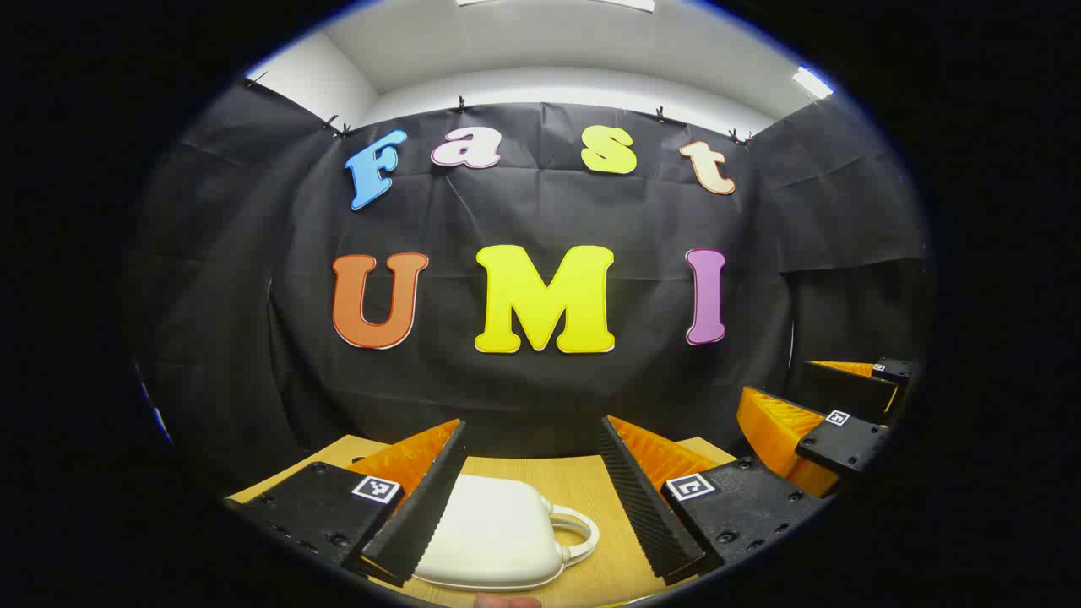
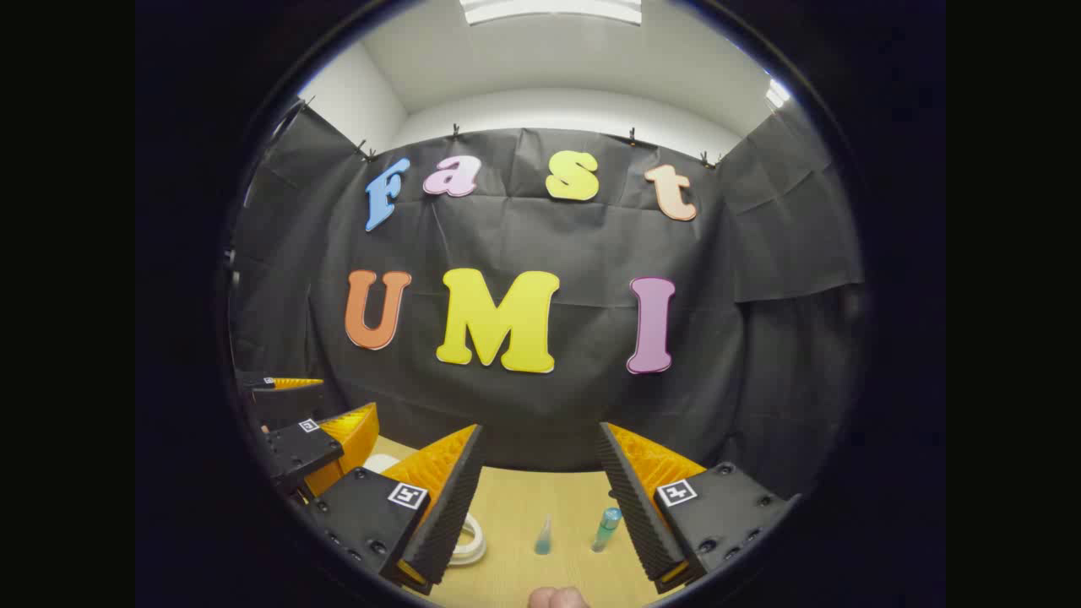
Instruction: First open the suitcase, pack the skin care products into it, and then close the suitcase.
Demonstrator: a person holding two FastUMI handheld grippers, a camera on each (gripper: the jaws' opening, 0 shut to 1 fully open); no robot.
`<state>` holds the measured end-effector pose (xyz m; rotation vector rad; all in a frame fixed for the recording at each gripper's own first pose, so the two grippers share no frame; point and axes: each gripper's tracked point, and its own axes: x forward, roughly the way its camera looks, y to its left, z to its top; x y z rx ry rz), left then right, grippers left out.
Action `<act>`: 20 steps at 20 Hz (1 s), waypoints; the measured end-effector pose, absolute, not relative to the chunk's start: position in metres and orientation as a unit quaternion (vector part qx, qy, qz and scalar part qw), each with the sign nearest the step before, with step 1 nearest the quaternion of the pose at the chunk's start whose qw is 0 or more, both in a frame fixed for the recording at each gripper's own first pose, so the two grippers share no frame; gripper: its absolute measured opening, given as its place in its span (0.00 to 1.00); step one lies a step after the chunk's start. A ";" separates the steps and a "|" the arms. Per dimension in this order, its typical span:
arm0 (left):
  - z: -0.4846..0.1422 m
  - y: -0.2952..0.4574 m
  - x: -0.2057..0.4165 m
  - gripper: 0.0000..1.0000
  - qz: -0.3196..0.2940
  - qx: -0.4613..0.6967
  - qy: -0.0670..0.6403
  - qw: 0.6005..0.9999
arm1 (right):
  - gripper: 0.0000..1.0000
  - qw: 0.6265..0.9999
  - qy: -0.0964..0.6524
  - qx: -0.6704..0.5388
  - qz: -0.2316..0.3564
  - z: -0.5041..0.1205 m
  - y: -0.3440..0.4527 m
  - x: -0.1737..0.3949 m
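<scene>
Left hand-held gripper [image 1: 534, 507] fingers spread wide, gripping nothing. Just beyond and between them, closed white suitcase [image 1: 494, 532] lying flat on wooden counter [image 1: 583, 473], handle [image 1: 578, 530] toward the right. Right hand-held gripper [image 2: 540, 507] likewise spread apart and empty. Ahead of it on the counter, standing apart: small pointed blue bottle [image 2: 543, 537], teal-capped tube [image 2: 605, 528]. Suitcase handle peeking past its left finger. Black cloth wall behind.
</scene>
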<state>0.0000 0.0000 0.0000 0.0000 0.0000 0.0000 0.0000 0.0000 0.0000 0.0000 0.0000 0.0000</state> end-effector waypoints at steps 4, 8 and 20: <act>-0.005 -0.009 0.002 0.98 0.001 -0.002 0.012 1.000 | 0.80 1.000 0.004 0.011 -0.004 -0.002 -0.013 0.002; -0.006 -0.016 0.000 0.98 0.007 -0.003 0.018 1.000 | 0.80 1.000 0.005 0.014 -0.011 -0.001 -0.027 0.002; -0.015 -0.033 -0.001 0.98 0.002 0.013 0.020 1.000 | 0.80 1.000 0.018 0.018 -0.004 -0.015 -0.043 0.007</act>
